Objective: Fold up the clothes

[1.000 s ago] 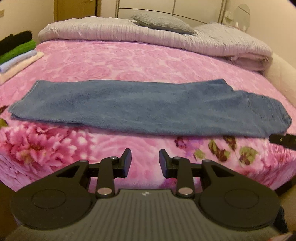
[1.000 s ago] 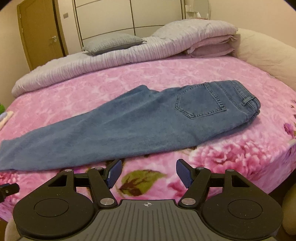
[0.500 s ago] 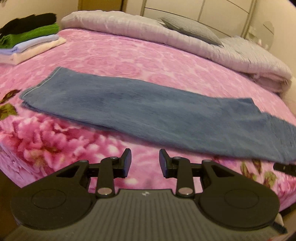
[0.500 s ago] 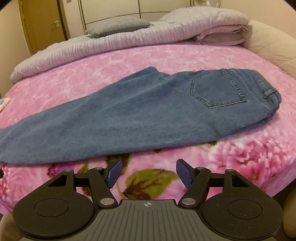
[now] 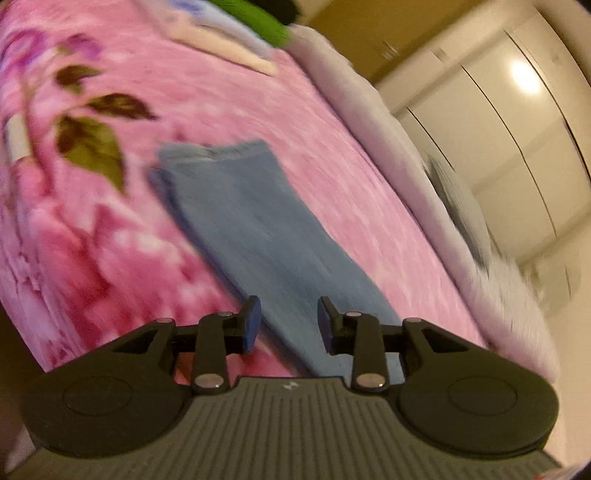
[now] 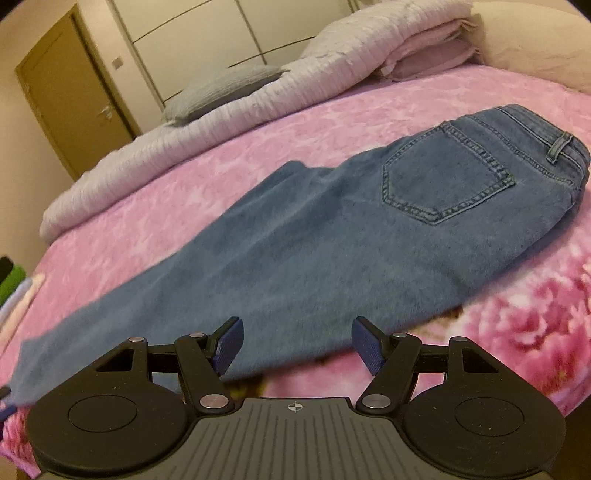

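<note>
A pair of blue jeans (image 6: pixel 332 236) lies flat on the pink floral bedspread (image 6: pixel 258 140), folded lengthwise, back pocket up, waistband at the right. My right gripper (image 6: pixel 297 341) stands open just above the near edge of the jeans at mid-thigh, with nothing between its blue pads. In the blurred, tilted left wrist view the leg end of the jeans (image 5: pixel 255 229) stretches away from my left gripper (image 5: pixel 290 321), which is open over the leg with nothing gripped; the hems lie farthest from it.
A stack of folded clothes (image 5: pixel 236 33), green, pale blue and cream, sits on the bedspread (image 5: pixel 351 177) beyond the jeans' hems. A rolled grey quilt (image 6: pixel 258 99) and a grey pillow (image 6: pixel 221 92) line the head of the bed. Wardrobe doors and a wooden door stand behind.
My left gripper has swung sideways toward the leg end and rolled, so its view is now tilted and blurred. My right gripper has come down closer to the jeans' near edge. Both stayed open.
</note>
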